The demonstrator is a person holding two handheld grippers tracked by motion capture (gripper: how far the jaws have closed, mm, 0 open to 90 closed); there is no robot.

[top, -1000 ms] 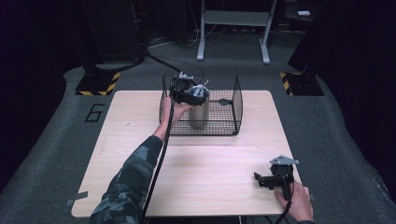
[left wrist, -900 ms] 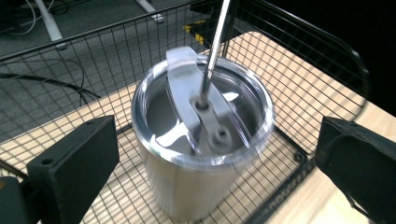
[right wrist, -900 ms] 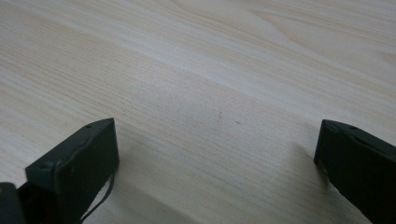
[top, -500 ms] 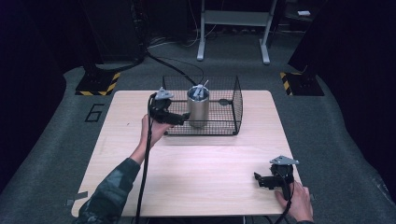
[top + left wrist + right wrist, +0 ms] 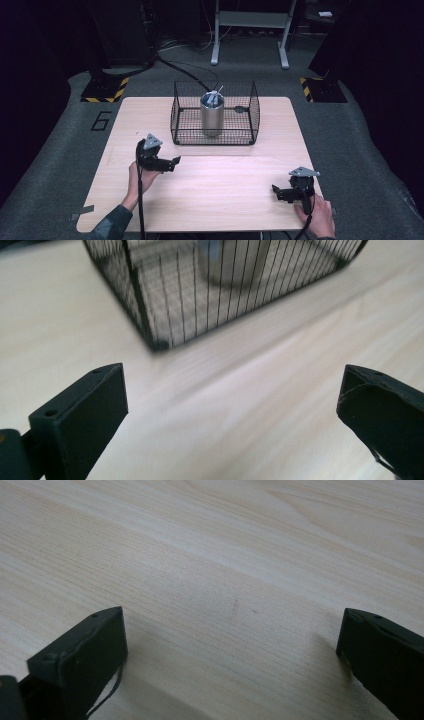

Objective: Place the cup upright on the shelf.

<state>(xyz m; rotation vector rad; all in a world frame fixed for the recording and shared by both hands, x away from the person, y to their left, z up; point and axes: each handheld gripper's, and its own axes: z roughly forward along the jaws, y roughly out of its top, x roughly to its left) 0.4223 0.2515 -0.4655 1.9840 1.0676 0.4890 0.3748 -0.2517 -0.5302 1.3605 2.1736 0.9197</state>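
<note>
The left gripper (image 5: pixel 172 162) is hanging over the near-left part of the table (image 5: pixel 225 200) with its jaws spread wide and nothing between them, having come back from the wire basket (image 5: pixel 215 131), where a second ago it was at the metal cup (image 5: pixel 212 116); half a second ago it was already drawing off beside the basket's left wall. The cup is now standing upright inside the basket, near its middle, with something pale sticking out of its top that is too small to make out. That suggests the placing is done and the hand is withdrawing to rest. The right gripper (image 5: pixel 278 192) is staying at the near-right corner, low over bare wood, jaws likewise released and empty, unchanged across the second. The table is showing pale wood grain. Around it, grey carpet is spreading out, with yellow-and-black striped stand bases (image 5: pixel 104 89) and a metal frame (image 5: pixel 248 32) in a dark room behind.
</note>
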